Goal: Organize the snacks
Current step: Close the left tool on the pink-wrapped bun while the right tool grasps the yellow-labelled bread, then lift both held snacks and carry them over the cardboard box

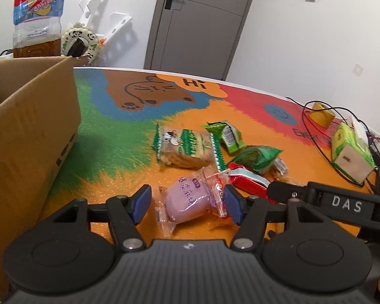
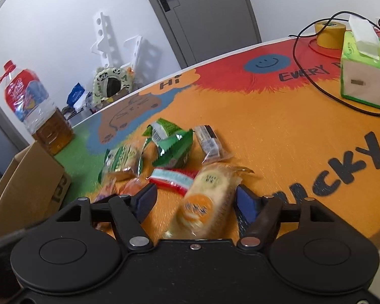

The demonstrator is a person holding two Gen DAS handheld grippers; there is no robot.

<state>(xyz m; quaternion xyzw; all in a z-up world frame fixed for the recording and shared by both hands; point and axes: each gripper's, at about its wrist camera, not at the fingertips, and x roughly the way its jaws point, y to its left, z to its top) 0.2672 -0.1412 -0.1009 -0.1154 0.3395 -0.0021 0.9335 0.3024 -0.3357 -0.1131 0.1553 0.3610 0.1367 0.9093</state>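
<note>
My left gripper (image 1: 187,202) stands open around a purple mochi packet (image 1: 187,200) that lies on the colourful table mat (image 1: 129,157). The left pad is a little apart from the packet and the right pad is at the wrapper's edge. My right gripper (image 2: 196,202) is open, with a yellow biscuit packet (image 2: 205,200) lying slanted between its pads, nearer the right one. Behind them lie green packets (image 2: 174,147), a red packet (image 2: 172,179) and a green biscuit pack (image 1: 185,147). An open cardboard box (image 1: 33,139) stands at the left.
A green tissue box (image 2: 364,76), a yellow tape roll (image 2: 329,34) and black cables (image 2: 316,83) sit at the table's right. A large bottle of amber liquid (image 2: 38,111) stands behind the cardboard box (image 2: 25,177). A grey door (image 1: 197,22) is beyond the table.
</note>
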